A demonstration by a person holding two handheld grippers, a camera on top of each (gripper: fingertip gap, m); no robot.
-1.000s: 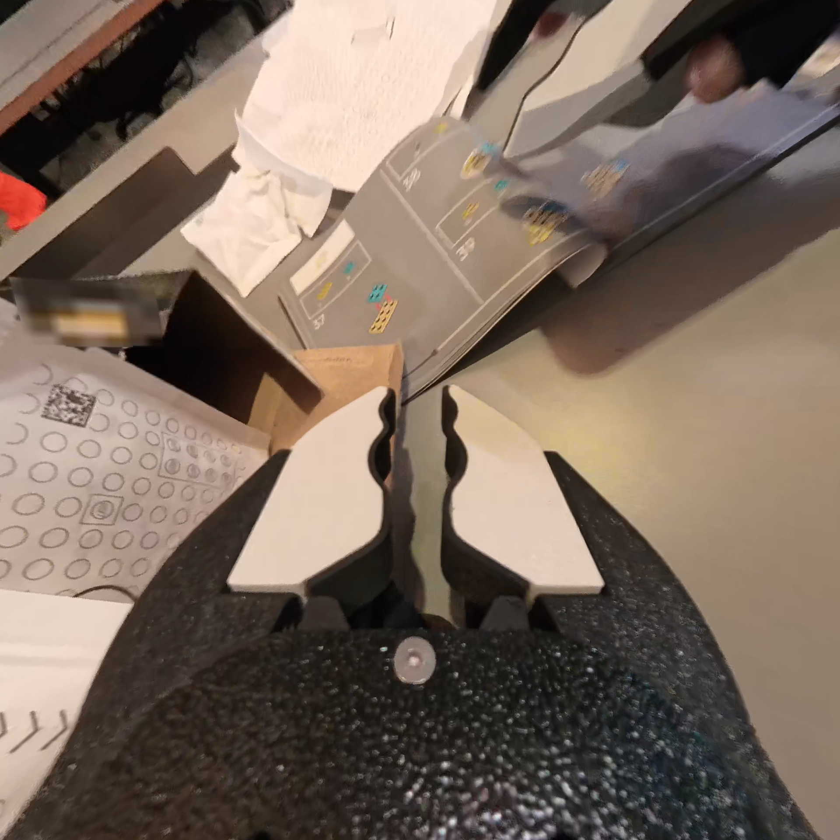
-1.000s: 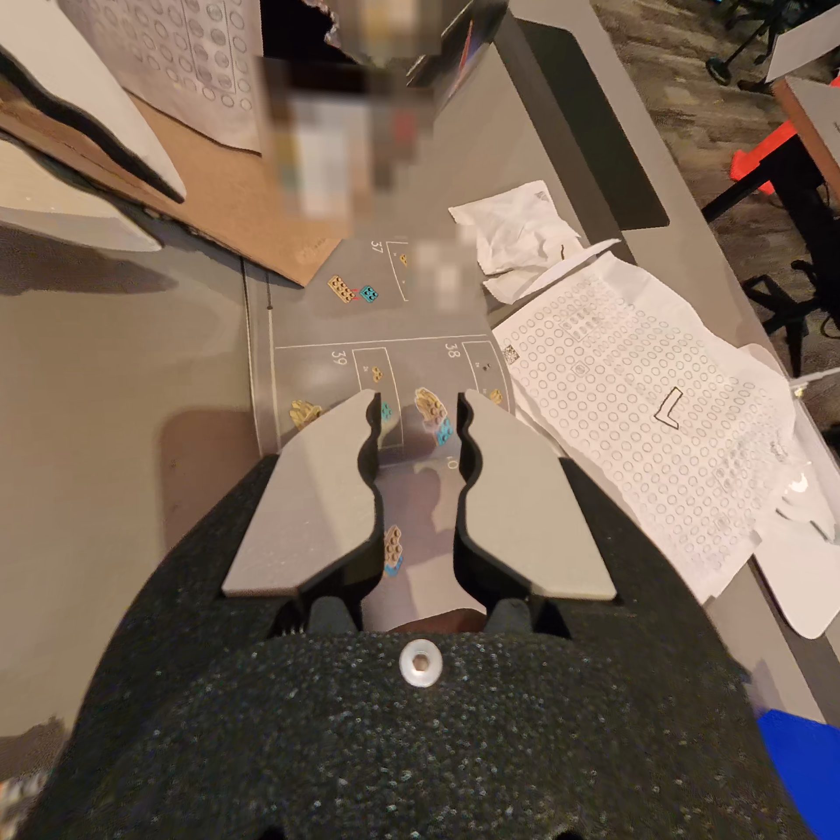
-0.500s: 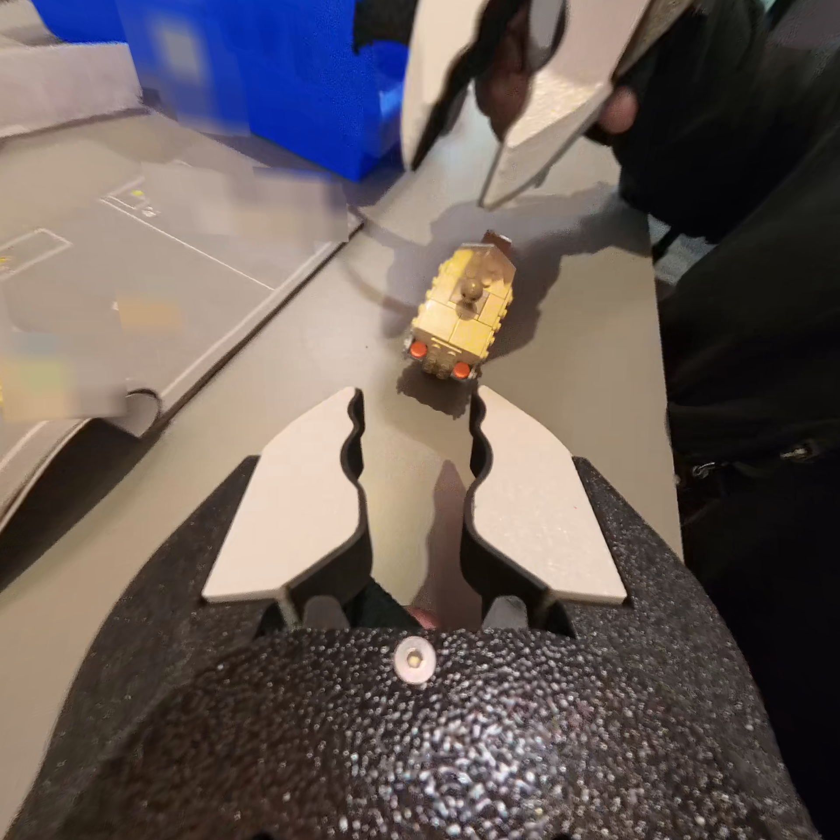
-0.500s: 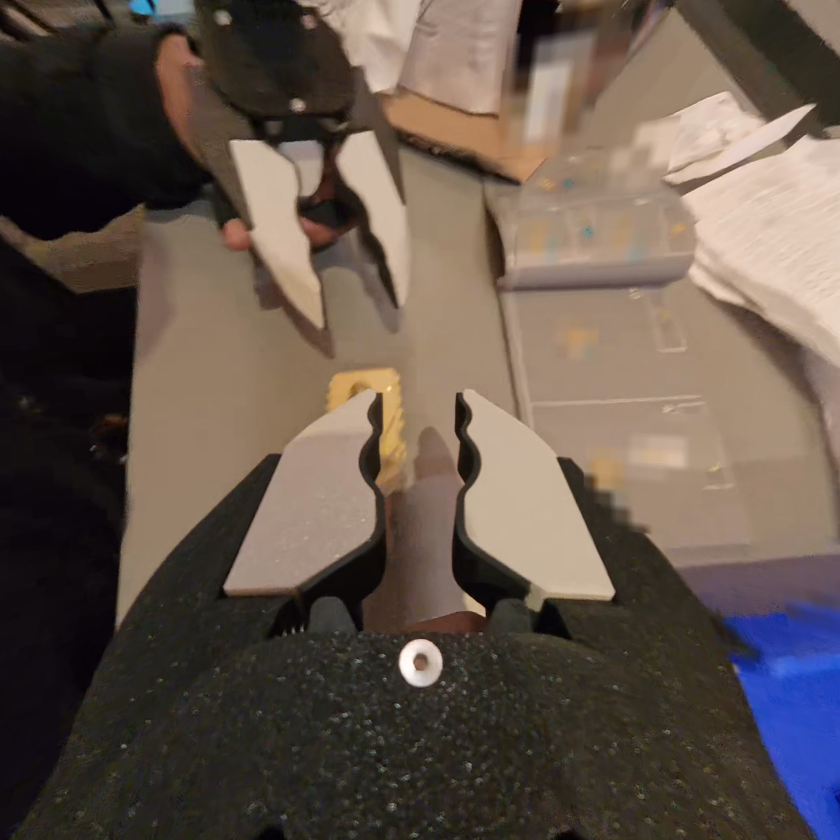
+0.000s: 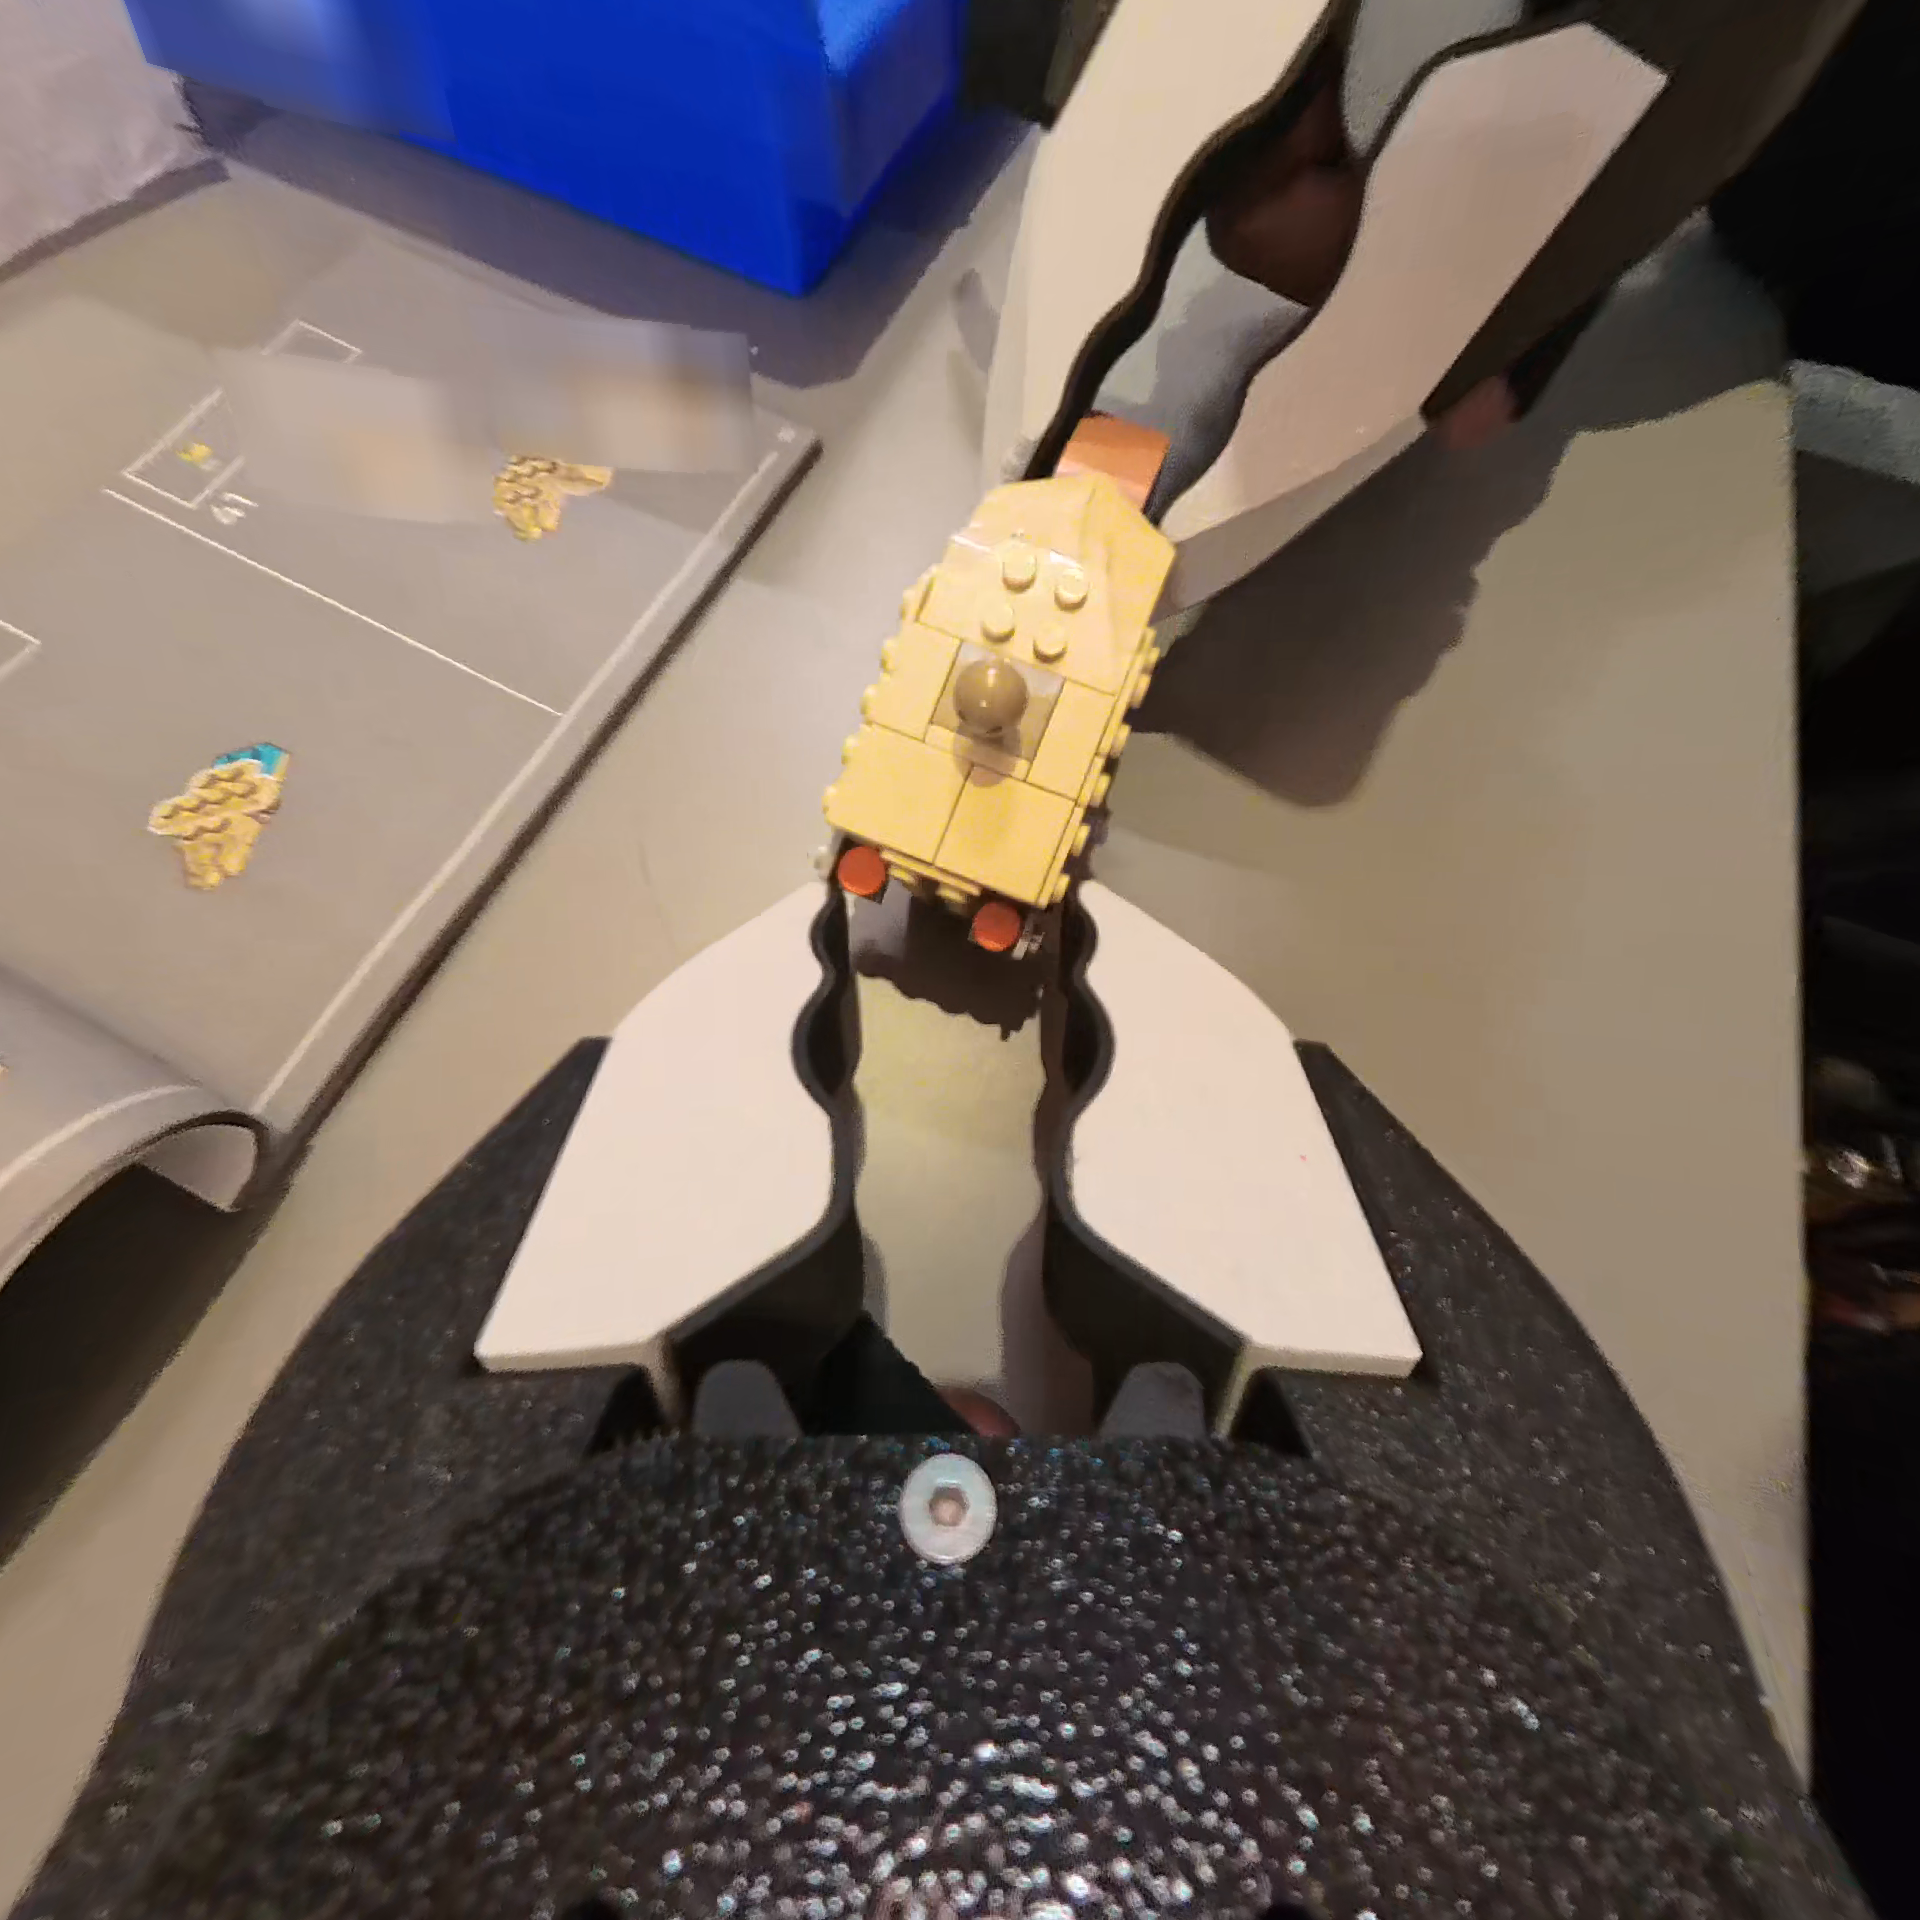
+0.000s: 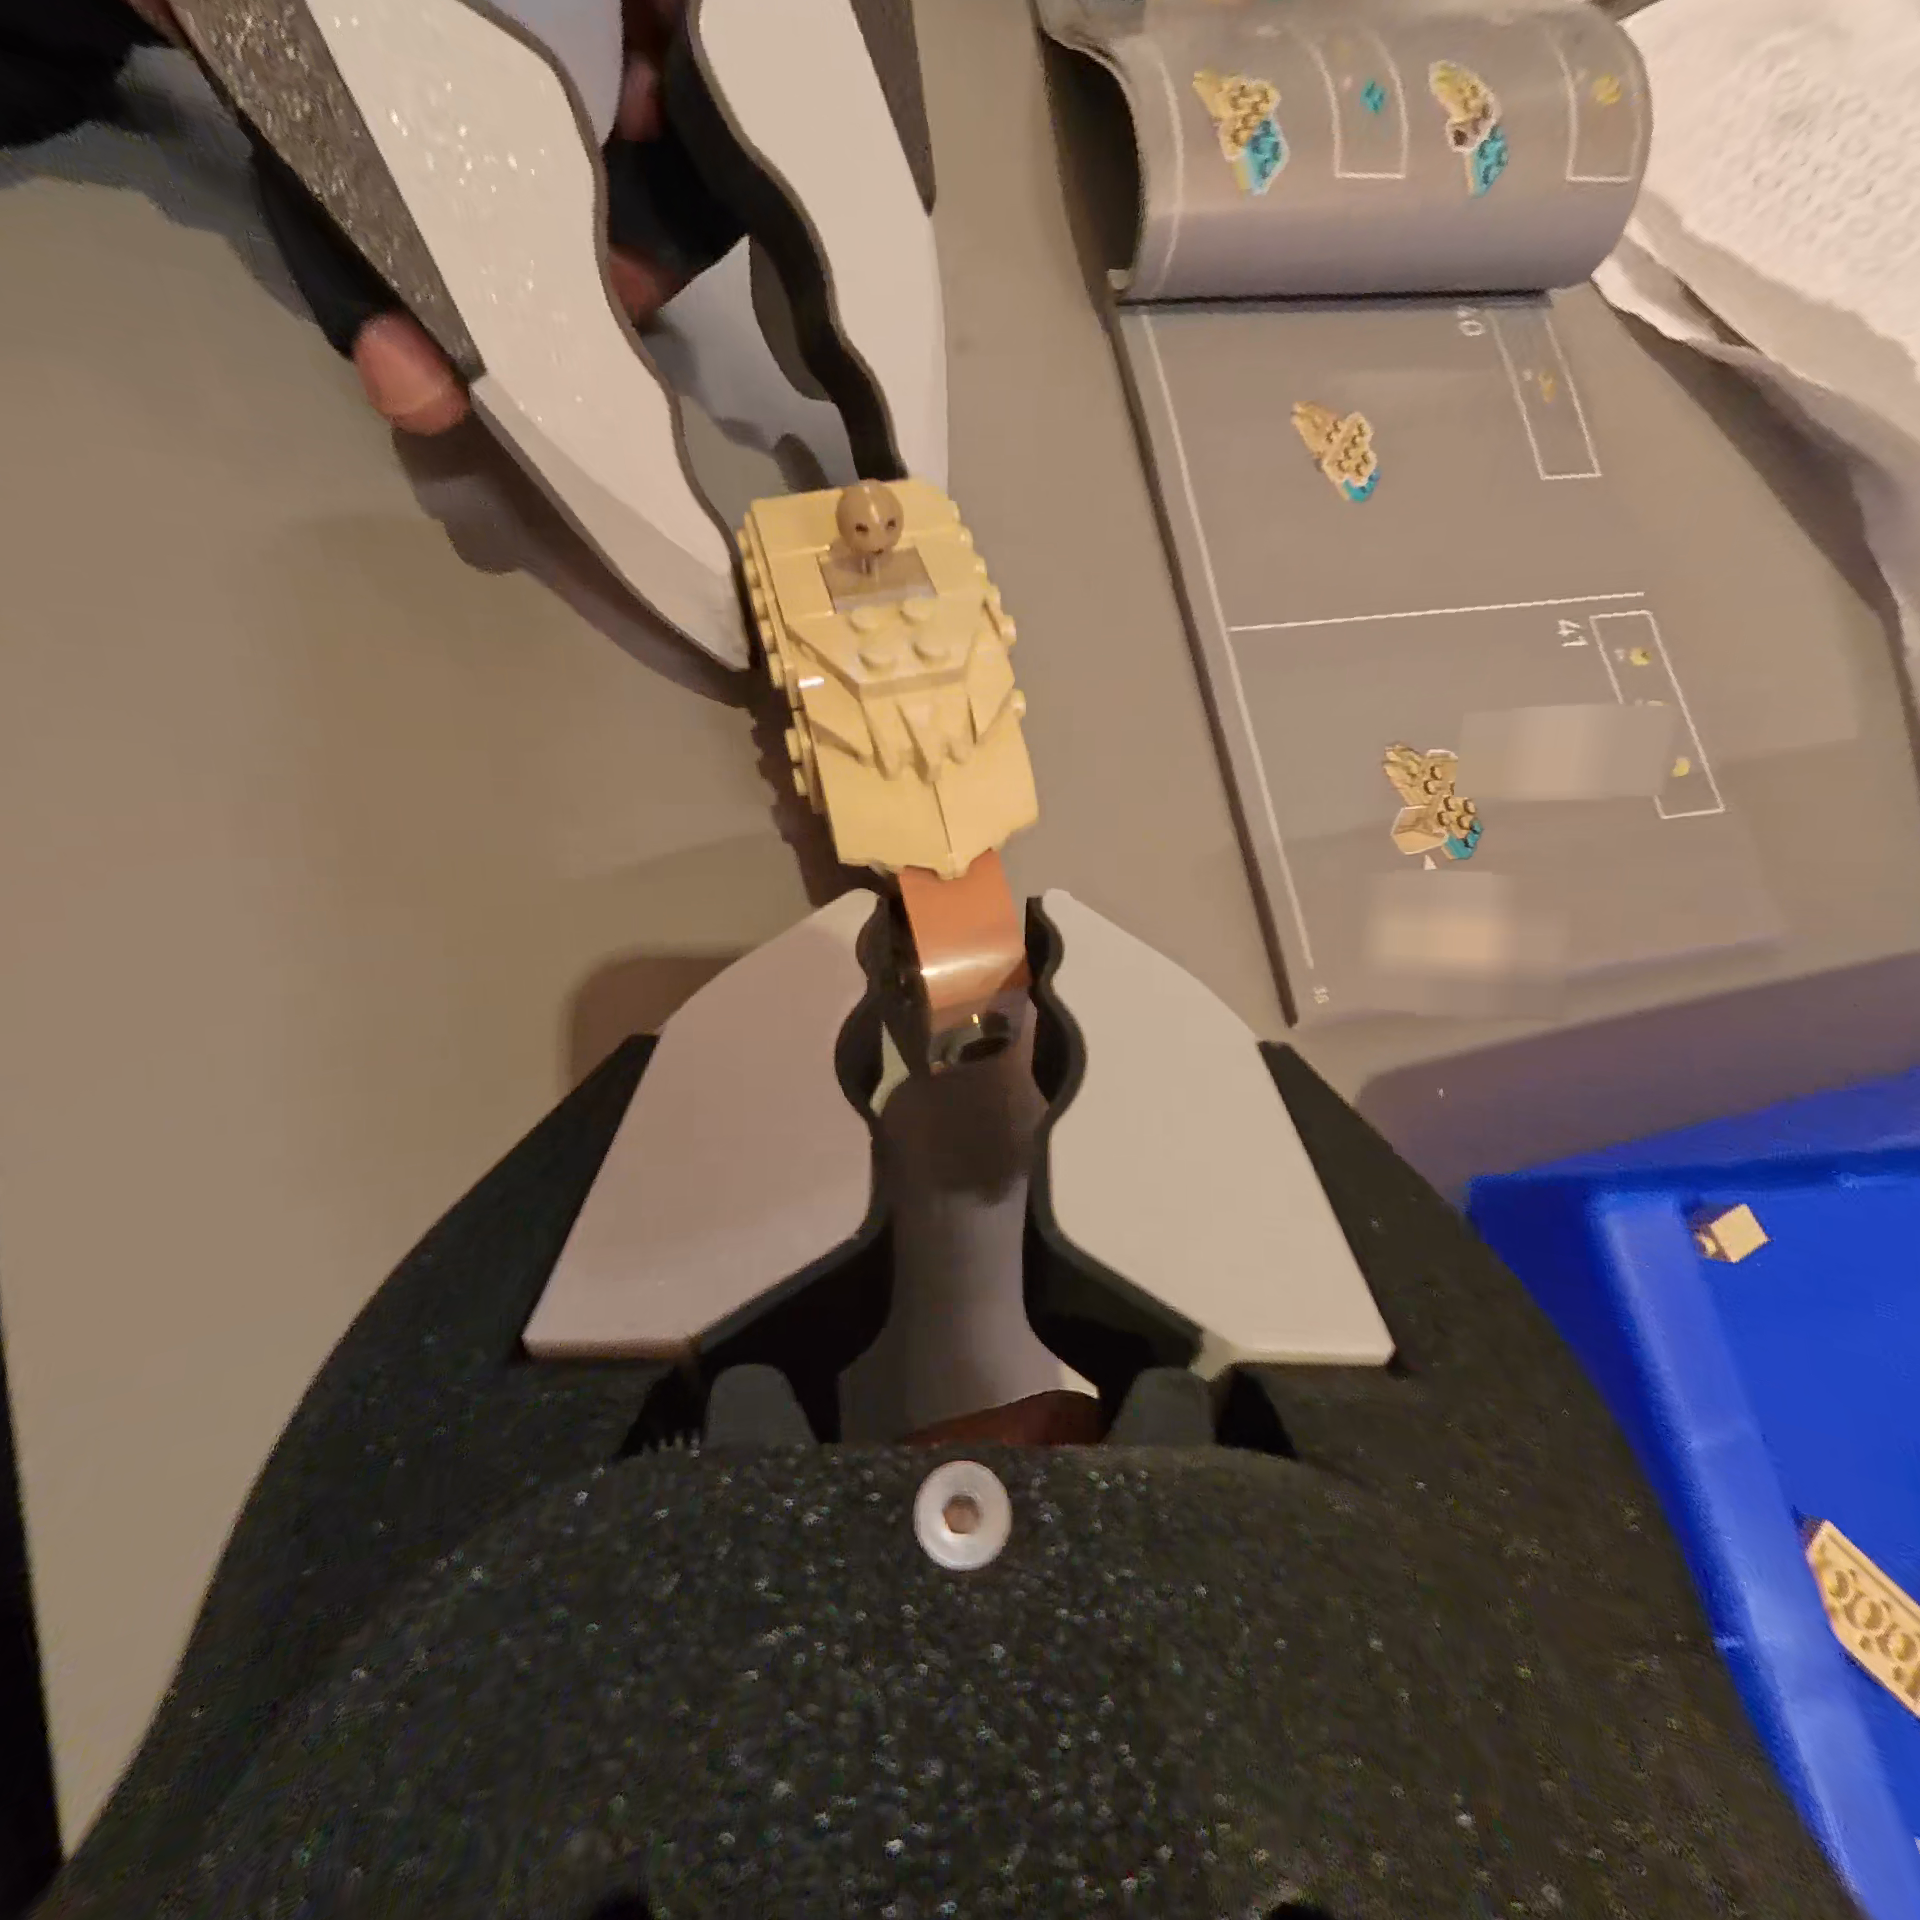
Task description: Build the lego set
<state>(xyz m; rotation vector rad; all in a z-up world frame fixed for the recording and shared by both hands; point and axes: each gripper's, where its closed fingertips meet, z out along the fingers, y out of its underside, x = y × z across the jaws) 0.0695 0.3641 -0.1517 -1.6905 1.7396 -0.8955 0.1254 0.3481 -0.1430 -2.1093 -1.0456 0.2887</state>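
A tan lego model [image 5: 997, 717] lies on the grey table [image 5: 1475, 987]. It has a round knob on top, two red studs at one end and a brown curved piece [image 6: 961, 935] at the other. My left gripper [image 5: 951, 914] is open, its fingertips level with the red-stud end. My right gripper [image 6: 951, 909] is open, and the brown piece sits between its fingertips. Each gripper also shows in the other's view, at the far end of the model: the right gripper [image 5: 1114, 535] and the left gripper [image 6: 816, 566].
An open grey instruction booklet [image 5: 343, 644] lies beside the model and also shows in the right wrist view [image 6: 1455, 623]. A blue bin [image 6: 1714, 1403] holding tan bricks stands by it. White paper [image 6: 1787, 177] lies beyond. The table edge [image 5: 1792, 935] is close on the other side. My right fingertips sit around 7 cm from my left ones.
Both grippers have swung away from the booklet and closed in on the model from opposite ends. The brown piece is now between the right fingertips. Neither jaw width has visibly changed.
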